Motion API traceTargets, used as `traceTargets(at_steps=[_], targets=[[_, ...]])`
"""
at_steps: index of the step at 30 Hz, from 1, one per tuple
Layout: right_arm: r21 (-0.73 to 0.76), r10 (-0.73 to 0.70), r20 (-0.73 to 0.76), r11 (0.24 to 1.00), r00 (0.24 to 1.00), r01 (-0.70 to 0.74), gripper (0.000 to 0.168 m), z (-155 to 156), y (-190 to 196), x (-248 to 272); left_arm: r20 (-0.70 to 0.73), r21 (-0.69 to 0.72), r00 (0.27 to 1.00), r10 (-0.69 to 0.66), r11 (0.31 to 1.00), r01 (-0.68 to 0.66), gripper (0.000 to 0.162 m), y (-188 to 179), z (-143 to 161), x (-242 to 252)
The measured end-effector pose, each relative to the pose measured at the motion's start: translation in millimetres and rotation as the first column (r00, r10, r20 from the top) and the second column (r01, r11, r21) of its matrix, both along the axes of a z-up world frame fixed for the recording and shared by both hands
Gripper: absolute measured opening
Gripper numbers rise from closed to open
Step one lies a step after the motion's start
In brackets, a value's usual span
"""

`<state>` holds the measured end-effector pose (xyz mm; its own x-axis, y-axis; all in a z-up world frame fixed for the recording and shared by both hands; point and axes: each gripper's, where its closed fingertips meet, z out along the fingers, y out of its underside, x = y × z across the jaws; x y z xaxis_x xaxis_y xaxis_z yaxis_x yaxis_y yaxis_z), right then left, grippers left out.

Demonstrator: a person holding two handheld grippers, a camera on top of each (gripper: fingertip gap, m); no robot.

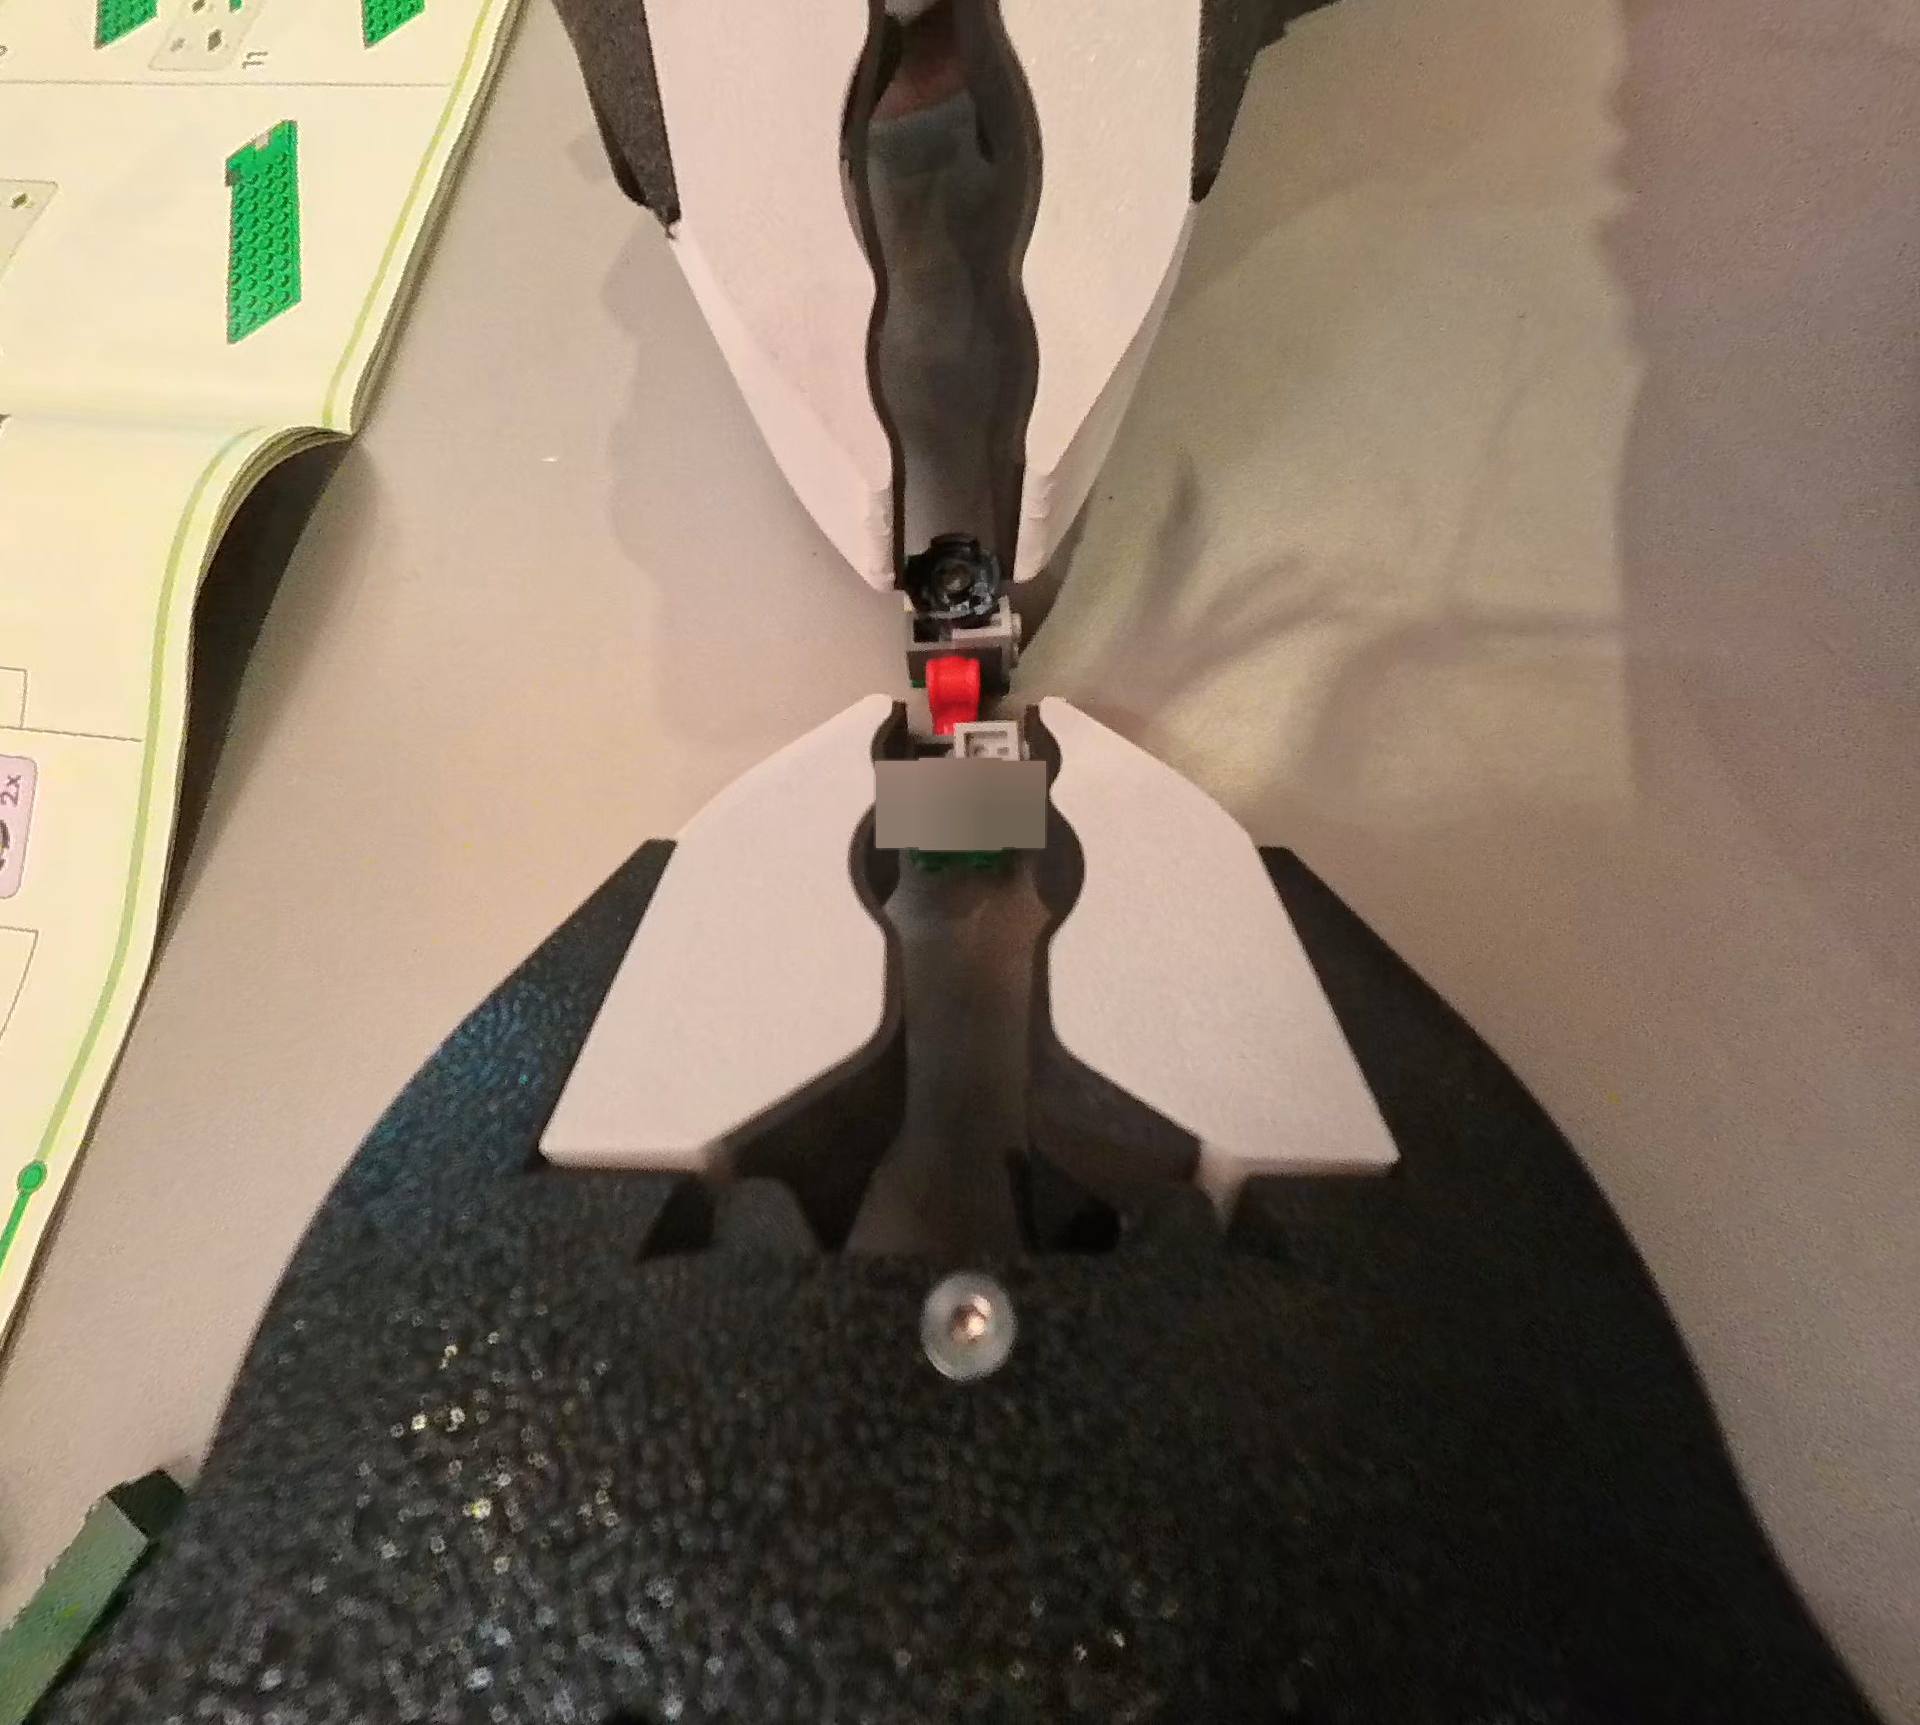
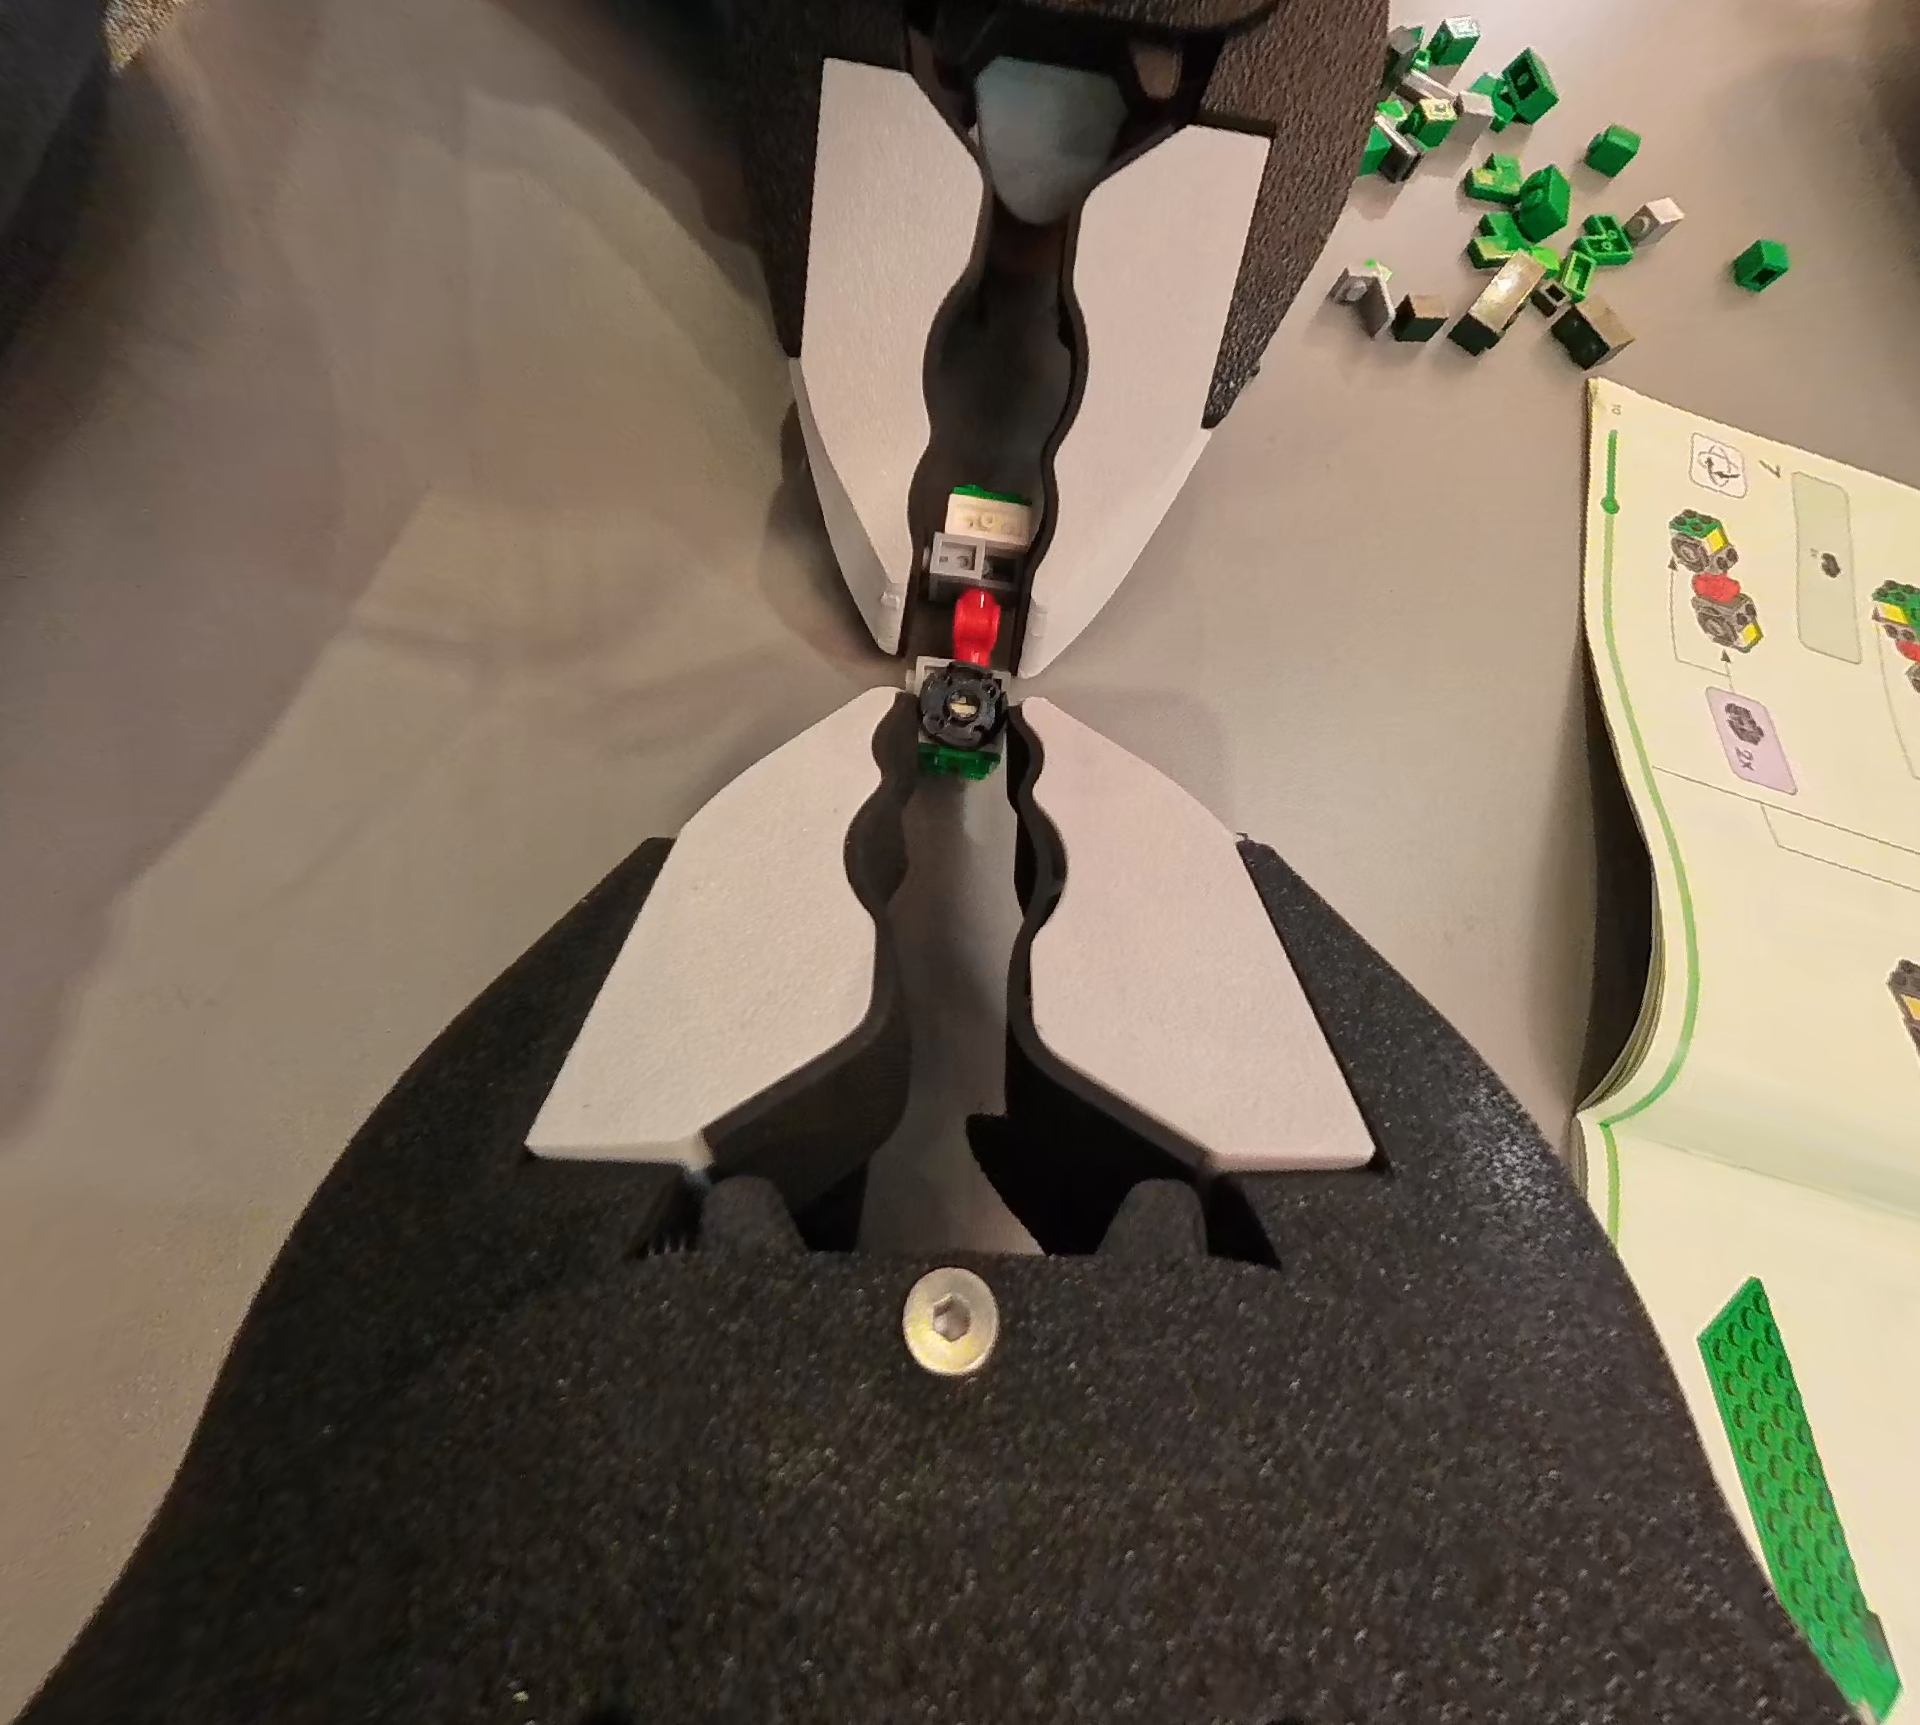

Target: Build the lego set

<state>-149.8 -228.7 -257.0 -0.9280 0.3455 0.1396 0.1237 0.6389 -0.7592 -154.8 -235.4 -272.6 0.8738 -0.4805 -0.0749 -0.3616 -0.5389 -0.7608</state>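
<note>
Two hand-held grippers met tip to tip, each clamped on one end of a small brick assembly

The left gripper [image 1: 961, 725] is seen reaching forward from the bottom of the left wrist view, its white fingers [image 1: 769, 927] drawn close together around the grey-and-green end of the small brick assembly [image 1: 961, 688]. The right gripper [image 2: 961, 719] is pointed straight at it from the opposite side, its fingers [image 2: 727, 948] likewise narrowed, closed on the end capped by a black round piece. The fingertips of both are nearly touching.
</note>
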Motion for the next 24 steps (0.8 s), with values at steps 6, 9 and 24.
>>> traceTargets(at_steps=[6, 9, 24], targets=[[0.012, 0.004, -0.012, 1.0, 1.0, -0.004, 0.016, -1.3, 0.2, 0.3, -0.001, -0.001, 1.0, -0.001, 1.0, 0.001, 0.021, -0.4, 0.1, 0.3], [0.013, 0.006, -0.016, 1.0, 1.0, -0.006, 0.016, -1.2, 0.3, 0.5, -0.001, -0.001, 1.0, -0.001, 1.0, 0.001, 0.021, -0.6, 0.2, 0.4], [0.03, -0.013, -0.011, 0.999, 1.0, 0.013, 0.024, -2.4, 4.6, 0.6, 0.0, -0.002, 1.0, -0.002, 1.0, 0.002, 0.021, -0.8, 0.0, 0.5]])
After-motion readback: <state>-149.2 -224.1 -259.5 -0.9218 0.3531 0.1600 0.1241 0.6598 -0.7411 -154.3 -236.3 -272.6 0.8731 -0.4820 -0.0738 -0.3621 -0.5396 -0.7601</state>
